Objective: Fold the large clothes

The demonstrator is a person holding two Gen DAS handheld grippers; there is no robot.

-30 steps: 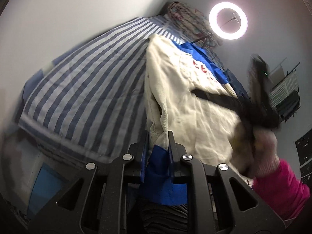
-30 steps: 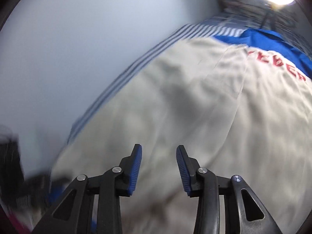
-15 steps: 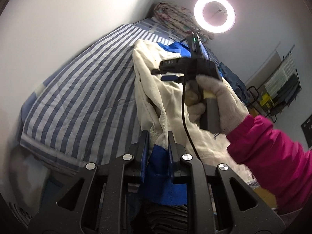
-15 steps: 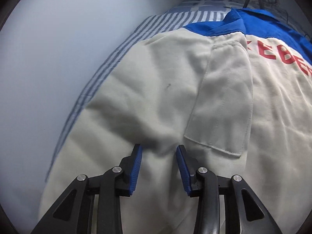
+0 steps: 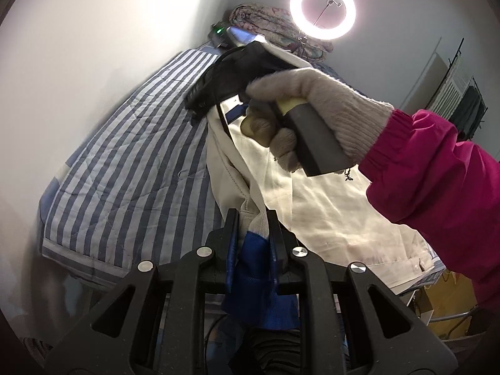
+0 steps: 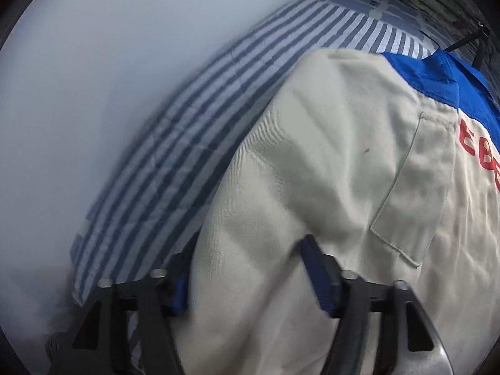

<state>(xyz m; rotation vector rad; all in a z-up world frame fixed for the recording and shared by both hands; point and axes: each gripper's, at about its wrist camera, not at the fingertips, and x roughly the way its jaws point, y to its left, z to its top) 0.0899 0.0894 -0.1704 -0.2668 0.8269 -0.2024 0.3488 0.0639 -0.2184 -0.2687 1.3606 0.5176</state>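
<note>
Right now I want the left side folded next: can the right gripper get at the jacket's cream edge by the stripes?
Probably yes: the right gripper, jaws opening, already straddles that edge of the jacket with nothing over it.

text: red letters "ebe", cut off | on: cream jacket

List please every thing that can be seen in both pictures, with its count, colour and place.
jacket: one, cream with blue, on the bed
bedcover: one, blue-white striped, under the jacket
folded quilt: one, patterned, far end of the bed
ring light: one, white, lit, beyond the bed
left hand-held gripper: black, shut on the jacket
right hand-held gripper: black, jaws opening, over the jacket
gloved hand: one, beige, pink sleeve
</note>
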